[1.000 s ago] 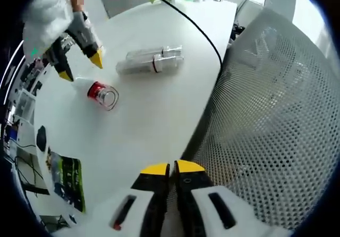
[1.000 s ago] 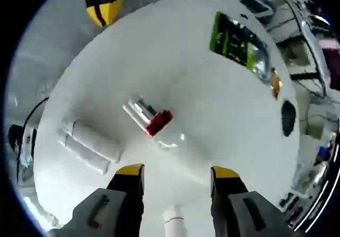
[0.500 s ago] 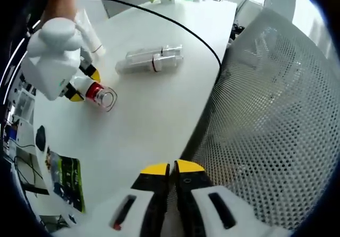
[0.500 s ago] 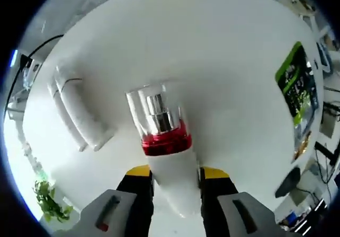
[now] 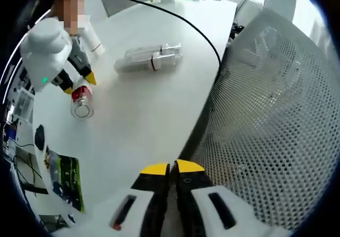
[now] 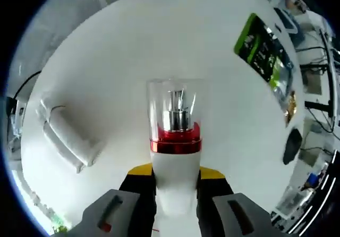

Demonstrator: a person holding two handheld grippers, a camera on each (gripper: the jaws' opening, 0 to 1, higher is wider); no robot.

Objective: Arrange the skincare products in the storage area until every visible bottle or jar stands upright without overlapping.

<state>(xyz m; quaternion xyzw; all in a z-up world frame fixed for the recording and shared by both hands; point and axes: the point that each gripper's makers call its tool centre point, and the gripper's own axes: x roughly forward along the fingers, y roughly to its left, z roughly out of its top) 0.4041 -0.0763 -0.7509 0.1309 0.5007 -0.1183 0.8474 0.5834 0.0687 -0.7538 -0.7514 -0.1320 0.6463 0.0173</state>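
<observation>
Red-collared bottle (image 6: 175,157) clamped in right tool (image 6: 175,174), left tool (image 5: 171,169) closed

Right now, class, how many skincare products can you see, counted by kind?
Red-band pump bottle: 1
Frosted bottles: 2
White tube: 1
Total: 4
</observation>
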